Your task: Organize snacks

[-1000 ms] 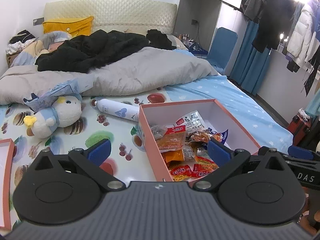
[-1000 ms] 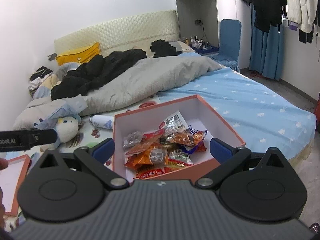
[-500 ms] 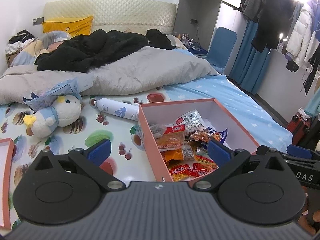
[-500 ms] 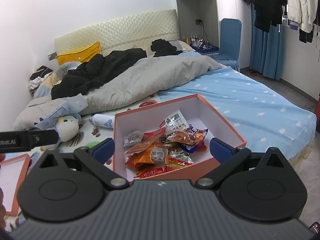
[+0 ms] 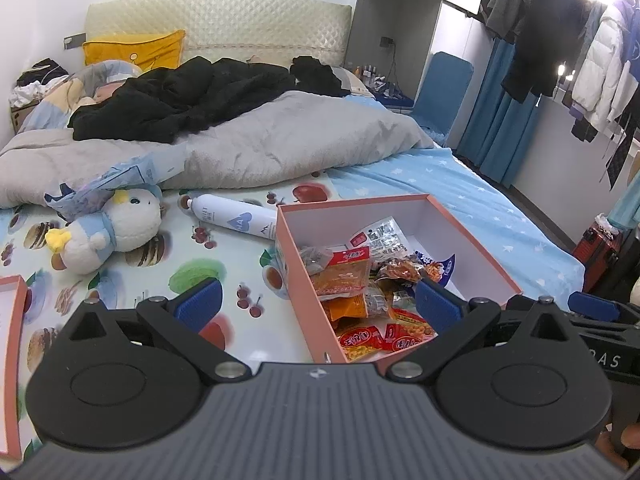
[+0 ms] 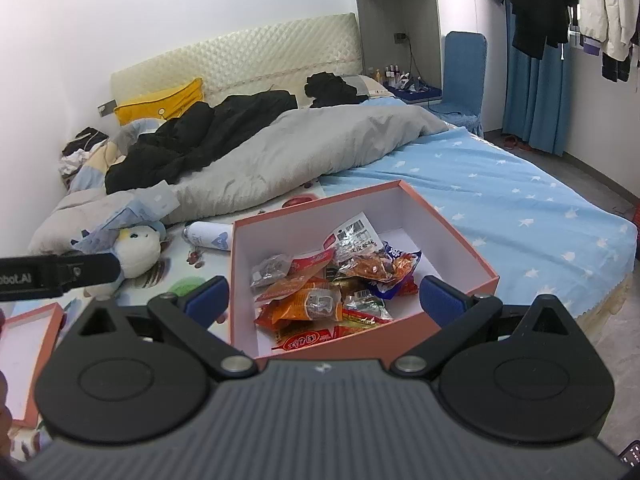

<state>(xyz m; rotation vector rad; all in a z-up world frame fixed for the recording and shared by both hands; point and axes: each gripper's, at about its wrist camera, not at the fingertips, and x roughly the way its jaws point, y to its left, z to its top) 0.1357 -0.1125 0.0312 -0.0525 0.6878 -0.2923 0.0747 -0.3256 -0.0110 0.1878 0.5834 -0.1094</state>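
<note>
Bed point(image 5: 460, 184) fills both views, blue star sheet on the right side, fruit-print mat point(image 5: 224, 256) on the left side. Almost no change from the earlier frames: both views sit a hair lower and closer, nothing on the bed has moved.

Grey duvet point(image 5: 280, 144) lies across the upper middle, black clothes point(image 5: 180, 100) piled on it, yellow pillow point(image 5: 132, 46) at upper left by the headboard.

Pink box point(image 5: 298, 276), open and white inside, sits centre frame on the bed, straddling mat and blue sheet. In the right wrist view the pink box point(image 6: 440, 236) is centre, same spot as before.

Snacks point(image 5: 360, 280) are heaped in the near-left part of the box, orange and red packets in front, one clear packet leaning on the back wall; the pile looks untouched. Same heap of snacks point(image 6: 320, 288) in the right wrist view.

Pink box lid point(image 5: 10, 360) at the lower left edge, lying flat.

Plush toy point(image 5: 108, 232) left of centre on the mat. White spray can point(image 5: 232, 220) lying on its side, touching the box's far-left corner.

Left tongs point(image 5: 318, 304) apart, empty, hovering at the box's near edge. Right tongs point(image 6: 324, 296) apart, empty, spanning the box's near side. The other tool's black arm pokes in at left in the right wrist view.
</note>
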